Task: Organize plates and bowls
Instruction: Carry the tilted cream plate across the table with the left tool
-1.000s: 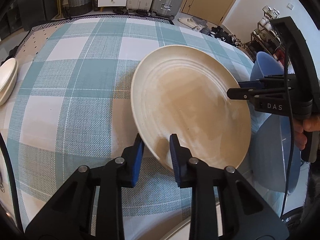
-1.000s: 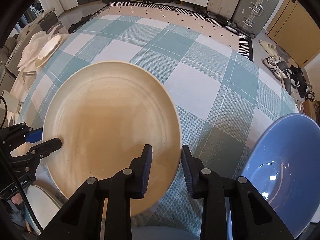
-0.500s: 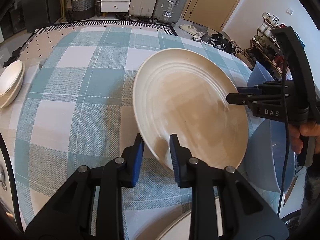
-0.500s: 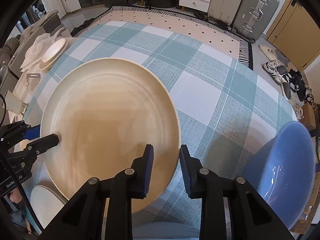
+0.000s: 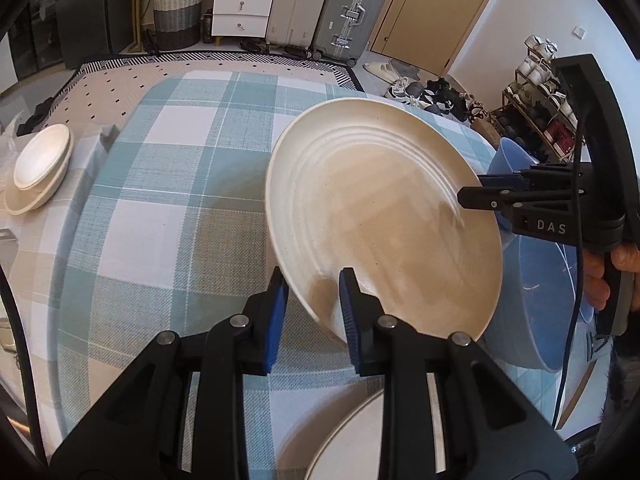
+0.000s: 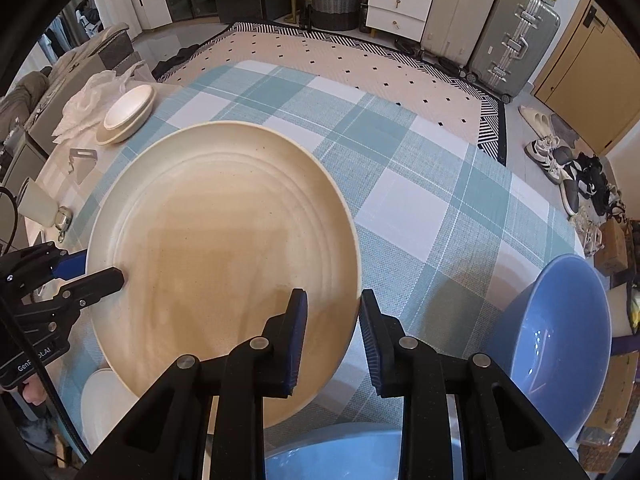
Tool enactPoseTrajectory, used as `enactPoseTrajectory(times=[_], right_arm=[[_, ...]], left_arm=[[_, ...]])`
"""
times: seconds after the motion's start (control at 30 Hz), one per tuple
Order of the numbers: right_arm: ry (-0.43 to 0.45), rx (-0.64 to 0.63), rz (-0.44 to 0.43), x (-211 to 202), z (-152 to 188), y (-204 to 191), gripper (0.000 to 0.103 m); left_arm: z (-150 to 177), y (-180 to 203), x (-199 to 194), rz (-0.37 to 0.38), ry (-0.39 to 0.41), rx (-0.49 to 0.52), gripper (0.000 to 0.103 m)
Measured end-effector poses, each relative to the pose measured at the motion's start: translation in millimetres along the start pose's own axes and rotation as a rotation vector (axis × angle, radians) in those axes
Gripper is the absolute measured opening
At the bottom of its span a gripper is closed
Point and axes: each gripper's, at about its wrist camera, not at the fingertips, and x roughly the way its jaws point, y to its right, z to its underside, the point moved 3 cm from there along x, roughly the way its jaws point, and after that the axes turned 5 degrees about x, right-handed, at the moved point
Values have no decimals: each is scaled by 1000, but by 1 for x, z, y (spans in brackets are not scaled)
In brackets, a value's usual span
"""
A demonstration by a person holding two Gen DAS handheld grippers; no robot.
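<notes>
At the far left of the checked tablecloth (image 5: 160, 208) we see a small stack of cream dishes (image 5: 38, 174), well apart from the rest. Moving right, we hold a large cream plate (image 5: 380, 216) with ridged rings, tilted and clear of the cloth. Our left gripper (image 5: 313, 296) pinches its near rim, blue pads on either face. Across the plate our right gripper (image 6: 333, 320) pinches the opposite rim, one pad above the plate and one beneath. Below the plate a second pale plate (image 5: 352, 440) peeks out at the table's near edge. Farther right a blue bowl (image 6: 560, 344) sits beside the plate, and another blue bowl's rim (image 6: 332, 452) shows under the right gripper.
</notes>
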Motion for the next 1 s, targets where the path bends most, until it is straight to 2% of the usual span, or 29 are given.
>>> enactPoseTrajectory(times=[0.53,1.0], right_arm=[[55,-40,-17,-56,19,-47,27],[67,-72,-33,-94,53,-76,27]], left_arm=[[21,-5,-77,-46,60,2,23],[53,0,-116,-78,69,17,23]])
